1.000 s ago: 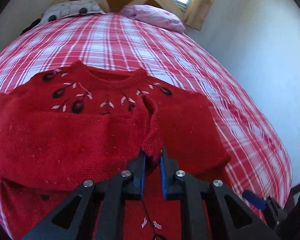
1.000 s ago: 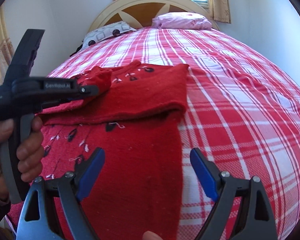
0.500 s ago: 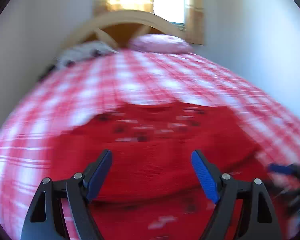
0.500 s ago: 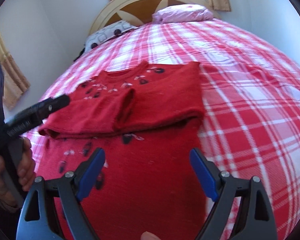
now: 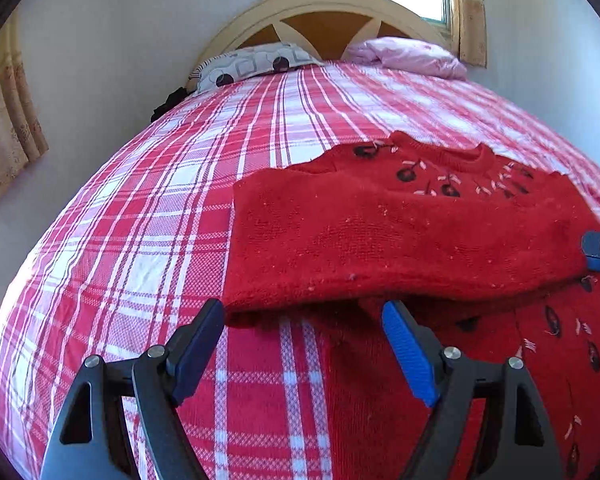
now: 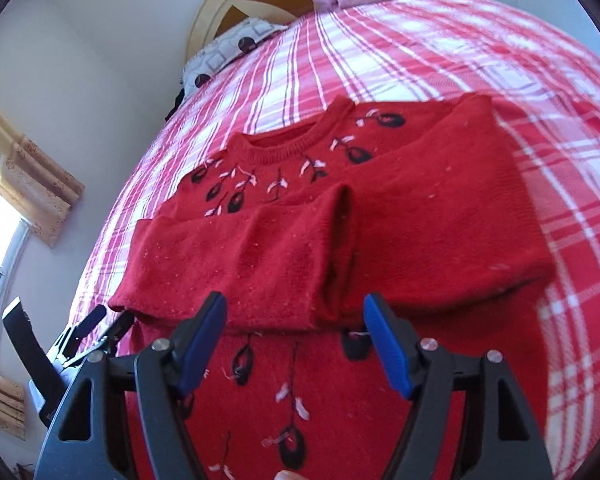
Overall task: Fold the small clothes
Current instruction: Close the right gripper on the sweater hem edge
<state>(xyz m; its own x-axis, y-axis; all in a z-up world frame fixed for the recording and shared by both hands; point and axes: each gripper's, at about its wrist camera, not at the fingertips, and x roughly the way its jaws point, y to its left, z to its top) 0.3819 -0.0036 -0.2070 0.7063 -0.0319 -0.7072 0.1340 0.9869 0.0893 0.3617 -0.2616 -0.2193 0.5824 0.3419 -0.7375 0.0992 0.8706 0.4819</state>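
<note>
A red knit sweater with black and white stitched flowers lies flat on the bed, both sleeves folded across its chest. My left gripper stands open just above the sweater's left edge, where the folded sleeve meets the body, with nothing gripped. My right gripper hovers over the lower edge of the folded sleeves near the cuffs. Its jaws are closing, and the pads are not pressing on the cloth. The left gripper also shows at the sweater's left side in the right wrist view.
The bed has a red and white plaid cover. A patterned pillow and a pink pillow lie by the arched headboard. White walls and curtained windows surround the bed.
My left gripper let go of the sleeve, opened wide and swung to the sweater's left edge. My right gripper moved in over the folded sleeves, its jaws narrower than before.
</note>
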